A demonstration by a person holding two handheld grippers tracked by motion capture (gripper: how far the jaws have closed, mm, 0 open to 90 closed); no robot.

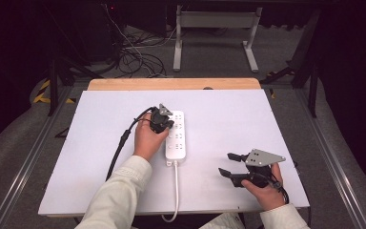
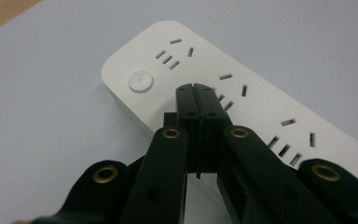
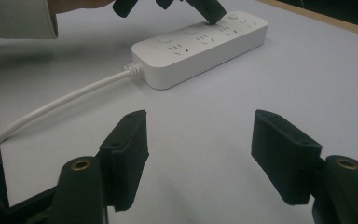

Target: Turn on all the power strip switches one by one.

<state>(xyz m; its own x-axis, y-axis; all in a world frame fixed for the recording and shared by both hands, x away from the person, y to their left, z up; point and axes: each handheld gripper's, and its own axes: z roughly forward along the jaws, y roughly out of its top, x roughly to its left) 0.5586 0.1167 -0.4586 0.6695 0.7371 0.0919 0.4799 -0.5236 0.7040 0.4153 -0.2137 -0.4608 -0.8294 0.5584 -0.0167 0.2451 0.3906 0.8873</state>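
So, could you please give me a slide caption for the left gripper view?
Shut left claw poised over a white power strip, tips beside its round button, on a pale table.

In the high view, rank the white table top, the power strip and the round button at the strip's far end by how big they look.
Largest to smallest:
1. white table top
2. power strip
3. round button, clear in the left gripper view, too small to make out in the high view, where the left hand-held gripper sits at that end.

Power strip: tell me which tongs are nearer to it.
Left. The left tongs are shut, tips over the power strip near its round button. The right tongs are open, well away over the table.
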